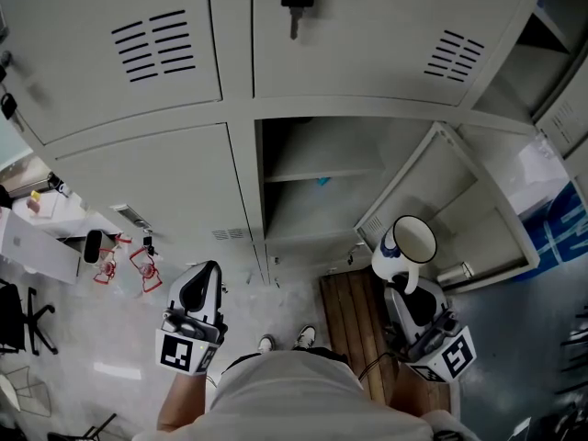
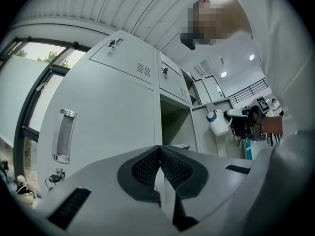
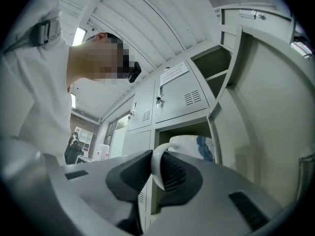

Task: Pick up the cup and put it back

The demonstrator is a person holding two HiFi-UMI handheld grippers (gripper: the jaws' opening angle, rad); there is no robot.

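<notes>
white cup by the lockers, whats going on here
A person stands at a bank of grey metal lockers with a claw in each hand. The right claw is shut on the handle of a white ceramic cup with a blue mark, holding it in the air by the open compartment, not on its shelf. The left claw is shut and empty, off to the side.

- We log the left hand-held gripper (image 1: 208, 269) and the right hand-held gripper (image 1: 410, 292) as pale grey moulded shells with black inner faces.
- Pads (image 2: 147, 167): black rubber, wedge-shaped, with a fine dotted grid texture.
- Dark rectangular slot (image 2: 69, 208) set into each side of the shell.
- Each unit carries a white marker cube (image 1: 186, 352) at the rear, printed with black square patterns.
- We note the clothing: a white top (image 1: 285, 393) and light shoes (image 1: 306, 335).
</notes>
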